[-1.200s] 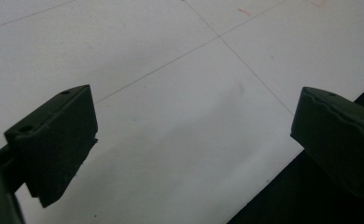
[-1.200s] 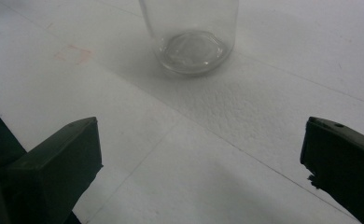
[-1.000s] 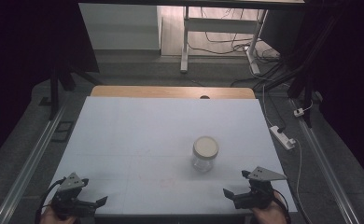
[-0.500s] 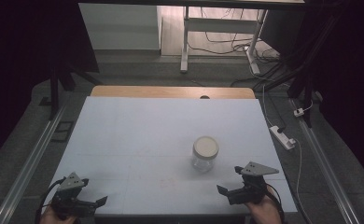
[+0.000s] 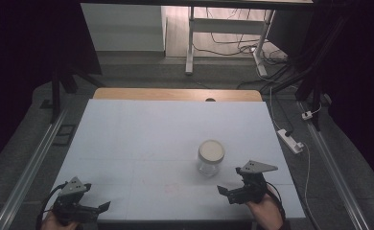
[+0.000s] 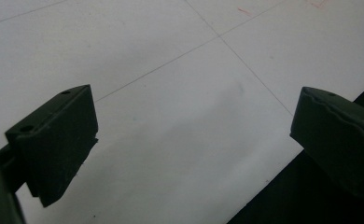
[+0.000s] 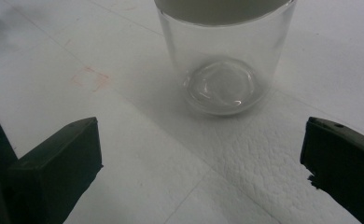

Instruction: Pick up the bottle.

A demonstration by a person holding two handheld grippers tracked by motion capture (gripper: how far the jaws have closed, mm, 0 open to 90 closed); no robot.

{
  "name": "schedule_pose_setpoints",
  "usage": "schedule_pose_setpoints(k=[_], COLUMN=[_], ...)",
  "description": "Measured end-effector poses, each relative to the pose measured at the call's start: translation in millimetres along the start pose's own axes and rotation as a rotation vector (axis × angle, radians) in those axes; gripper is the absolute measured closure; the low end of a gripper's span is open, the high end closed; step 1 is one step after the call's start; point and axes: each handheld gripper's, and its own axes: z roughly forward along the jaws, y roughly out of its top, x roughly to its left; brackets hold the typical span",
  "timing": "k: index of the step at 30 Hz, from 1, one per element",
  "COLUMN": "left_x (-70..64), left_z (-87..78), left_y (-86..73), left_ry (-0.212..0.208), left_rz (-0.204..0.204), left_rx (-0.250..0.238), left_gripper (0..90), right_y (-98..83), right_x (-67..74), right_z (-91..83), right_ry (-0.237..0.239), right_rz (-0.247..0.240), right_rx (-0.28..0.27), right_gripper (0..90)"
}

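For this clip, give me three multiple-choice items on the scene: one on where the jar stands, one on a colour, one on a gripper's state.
1. Where does the clear glass jar with the cream lid stand on the white foam table top?
A. right of centre, just beyond the right gripper
B. at the far left corner
C. beside the left gripper

2. What colour is the jar's lid?
A. red
B. cream
C. black

3. How do the right gripper's jaws stand?
A. shut on the jar
C. shut on nothing
B. open, with the jar ahead of them

Answers:
1 A: the high view shows the jar close in front of the right gripper.
2 B: the lid is pale cream seen from above.
3 B: the right gripper view shows the black jaws wide apart, with the jar beyond them, untouched.
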Motion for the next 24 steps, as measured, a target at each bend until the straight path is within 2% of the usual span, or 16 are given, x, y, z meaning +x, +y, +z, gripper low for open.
schedule_pose_setpoints(k=[4,11,16,24], left_x=[0.1,0.4,0.2,0.0], left_z=[0.0,-0.2,-0.2,0.0], left_y=[0.0,0.0,-0.1,0.0], left_ry=[-0.001,-0.003,-0.003,-0.003], left_rz=[-0.001,-0.004,0.0,0.004], left_rx=[0.0,-0.001,-0.001,-0.001], left_gripper=[1.6,1.5,1.5,1.5], right_y=[6.5,13.5,19.5,27.2], right_x=[2.1,3.1,0.7,-5.5], right_z=[6.6,17.8,23.5,34.5], right_ry=[-0.027,-0.036,-0.023,-0.021], right_rz=[-0.031,-0.078,-0.059,-0.066], right_rx=[0.01,0.027,0.016,0.022], right_gripper=[0.0,0.0,0.0,0.0])
